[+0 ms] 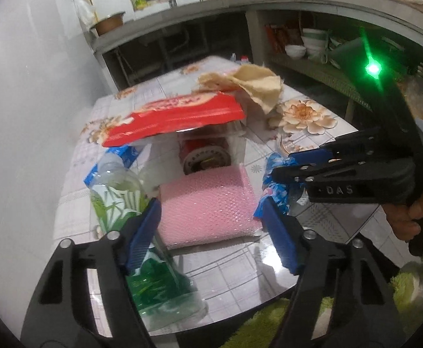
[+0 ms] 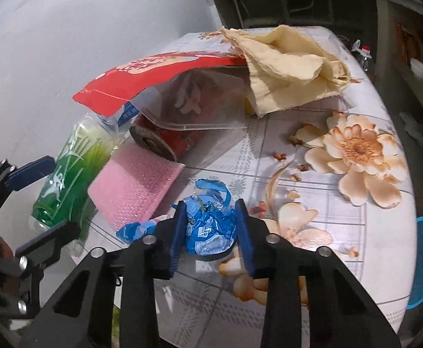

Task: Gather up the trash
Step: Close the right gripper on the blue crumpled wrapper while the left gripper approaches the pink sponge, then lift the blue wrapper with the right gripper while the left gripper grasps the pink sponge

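Right wrist view: I am looking down along my right gripper (image 2: 210, 229), whose two blue-padded fingers (image 2: 177, 232) stand on either side of a crumpled blue plastic wrapper (image 2: 208, 226) lying on the glossy flower-patterned desk (image 2: 342, 203). The wrapper sits directly between the fingers, and both pads look to be touching it, so I judge it clamped, though how firmly I cannot tell. A tail of the same wrapper trails out to the left of the grip. In the left wrist view, my left gripper (image 1: 211, 232) has its fingers apart, holding nothing. Between and just beyond them lies a flat pink bubble-wrap pouch (image 1: 208, 206), its near edge running crosswise to the fingers. A crushed clear bottle with a green label (image 1: 130, 220) lies against the left finger, its long axis pointing away from me. Behind the pouch are a red can on its side (image 1: 202, 156) and a torn red-and-clear bag (image 1: 176, 119). The right hand is nearest the wrapper and the left nearest the pouch, so I judge that the next lift belongs to the right.
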Tool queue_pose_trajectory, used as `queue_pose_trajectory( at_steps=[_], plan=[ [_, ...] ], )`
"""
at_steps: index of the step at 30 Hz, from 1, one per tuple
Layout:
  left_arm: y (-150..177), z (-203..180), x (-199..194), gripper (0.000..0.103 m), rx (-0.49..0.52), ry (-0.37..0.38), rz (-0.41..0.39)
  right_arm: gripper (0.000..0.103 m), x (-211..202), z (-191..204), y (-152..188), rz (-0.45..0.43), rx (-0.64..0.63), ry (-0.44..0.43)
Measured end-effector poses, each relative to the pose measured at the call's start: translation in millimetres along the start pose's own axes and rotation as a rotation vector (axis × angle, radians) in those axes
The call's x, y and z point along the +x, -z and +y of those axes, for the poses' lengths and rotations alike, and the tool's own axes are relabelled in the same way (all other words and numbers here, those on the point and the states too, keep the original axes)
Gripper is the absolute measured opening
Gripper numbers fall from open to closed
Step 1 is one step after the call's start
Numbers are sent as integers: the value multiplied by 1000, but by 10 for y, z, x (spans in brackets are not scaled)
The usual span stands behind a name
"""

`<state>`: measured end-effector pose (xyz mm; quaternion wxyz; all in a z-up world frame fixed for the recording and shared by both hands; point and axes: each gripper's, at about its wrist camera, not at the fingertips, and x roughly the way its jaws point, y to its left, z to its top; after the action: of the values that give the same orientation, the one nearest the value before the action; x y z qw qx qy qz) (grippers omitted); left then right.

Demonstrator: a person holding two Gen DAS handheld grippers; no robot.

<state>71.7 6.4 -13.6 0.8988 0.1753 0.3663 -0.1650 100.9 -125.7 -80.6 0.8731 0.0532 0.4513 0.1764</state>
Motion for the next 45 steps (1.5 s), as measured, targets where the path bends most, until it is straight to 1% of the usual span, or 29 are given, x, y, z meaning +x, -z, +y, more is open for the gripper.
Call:
queue_pose_trajectory(
  at_steps=[3,6,7,8,9,11,13,15,18,19,25,27,30,32,34,37,40,43,45],
  plan=[
    [-40,-58,87,66,-1,0,35,31,-99,-127,66,-8,24,26],
    [-105,-178,249,66,27,-56,84,31,-212,-283,123,-21,63,55],
    [-120,-224,315,66,39,-94,102,31,-244,-328,145,-26,75,60],
    [-131,-271,381,66,53,-116,119,31,-286,-379,175,-31,91,66],
    [-139,-299,436,66,62,-123,136,31,-284,-430,167,-34,100,71],
    [-136,-344,580,66,71,-145,199,31,-345,-498,211,-44,122,76],
    [-121,-340,676,66,49,-126,246,31,-387,-523,253,-52,137,78],
    [-124,-362,690,66,53,-137,245,31,-410,-590,266,-57,149,78],
    [-139,-403,658,66,39,-75,237,31,-457,-648,293,-63,159,82],
    [-141,-432,632,66,37,-43,227,31,-460,-660,286,-65,161,85],
    [-124,-756,453,66,98,138,159,31,-525,-772,312,-74,183,119],
    [-121,-845,388,66,99,200,137,31,-534,-805,321,-77,191,131],
    [-156,-838,303,68,54,330,117,31,-572,-837,345,-81,203,148],
    [-186,-800,283,68,5,385,111,31,-589,-876,363,-85,211,155],
    [-214,-712,287,68,-42,388,111,31,-607,-886,387,-87,219,162],
    [-218,-464,357,68,-137,350,150,31,-638,-917,437,-91,234,168],
    [-227,-322,407,68,-173,311,151,31,-660,-914,456,-92,241,175],
    [-232,-274,438,68,-206,310,164,31,-733,-916,476,-107,247,178],
    [-210,-288,469,68,-205,316,178,31,-794,-907,506,-117,248,183]
  ],
)
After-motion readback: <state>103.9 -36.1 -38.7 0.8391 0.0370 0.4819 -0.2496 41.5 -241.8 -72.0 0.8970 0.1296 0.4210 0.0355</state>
